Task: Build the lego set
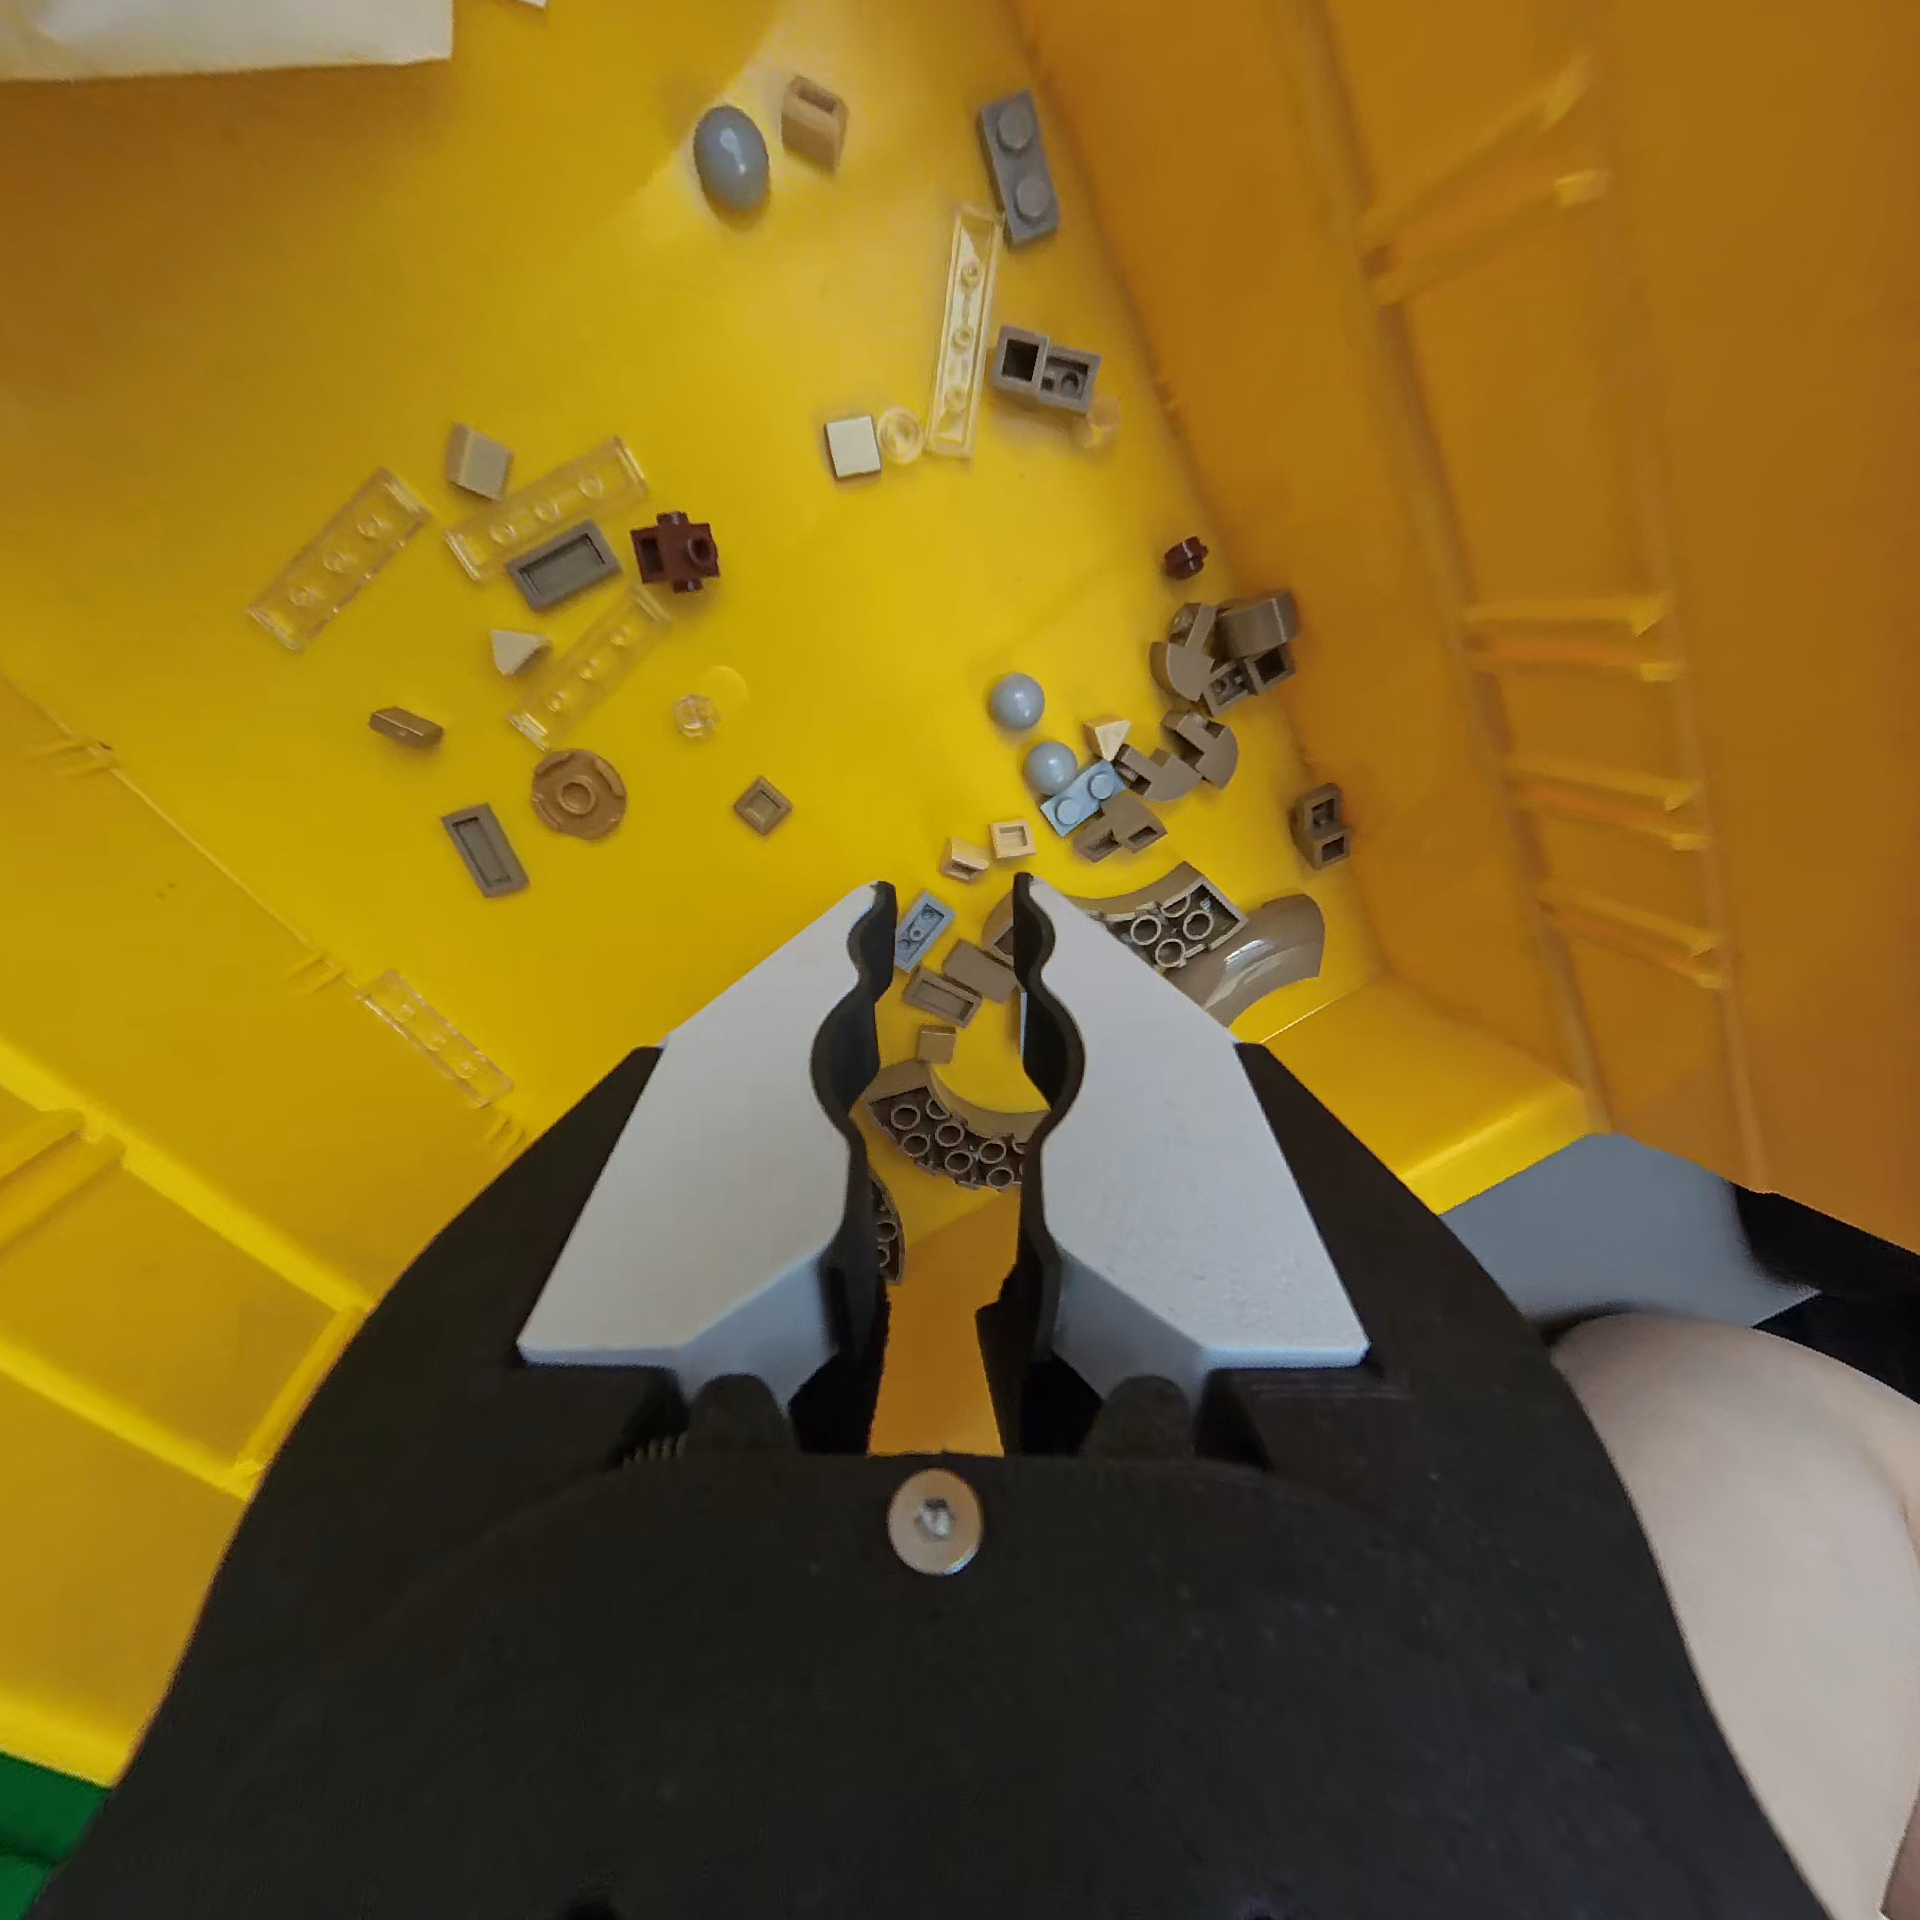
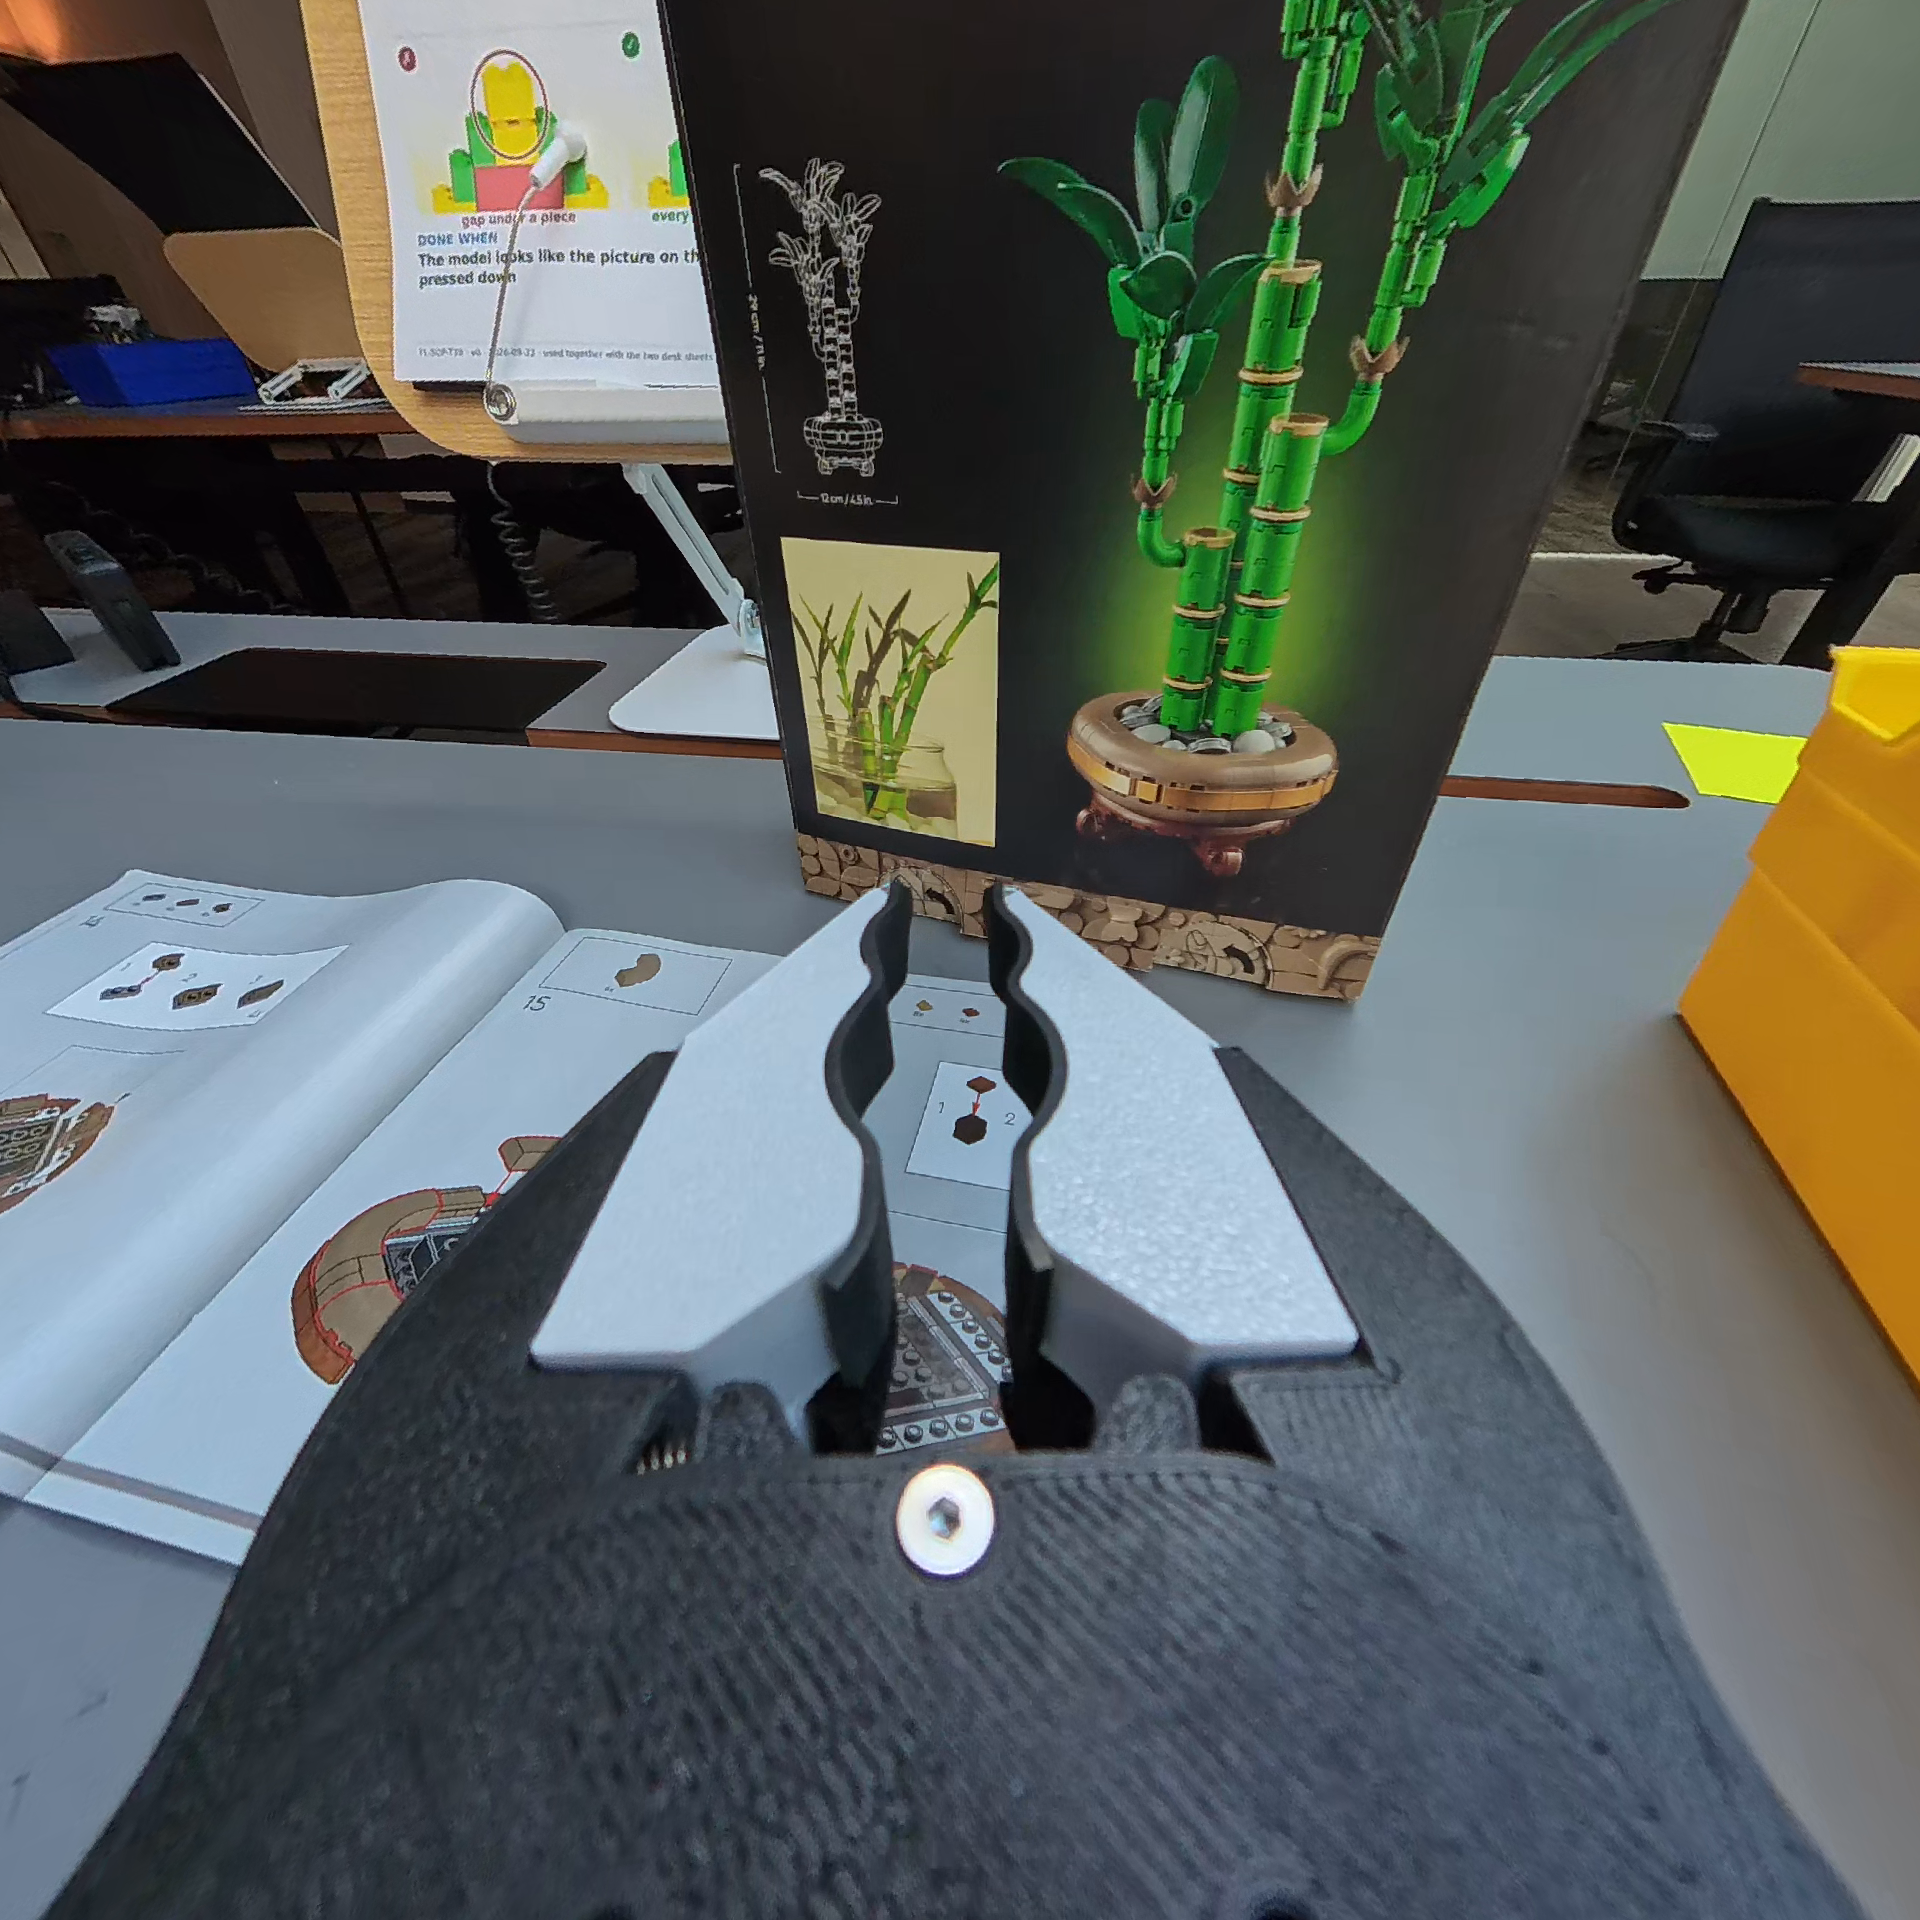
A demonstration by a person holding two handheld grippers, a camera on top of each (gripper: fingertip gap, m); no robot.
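Left wrist view: the left gripper (image 1: 954, 894) hangs over the yellow bin (image 1: 1455, 520), fingers apart and holding nothing. The loose pieces lie just ahead of and below the tips – a small dark-tan tile (image 1: 943, 995) sits right between them.

Right wrist view: the right gripper (image 2: 943, 902) – also parted, empty – points over the instruction booklet (image 2: 312, 1091) toward the set box (image 2: 1091, 416). The left one is nearer the pieces.

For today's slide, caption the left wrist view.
Open left tool hovers over loose tan and grey bricks in a yellow bin.

left view looks down, close, into yellow bin (image 1: 312, 312); right view faces box (image 2: 1143, 520) (bin (image 2: 1818, 987) shared).
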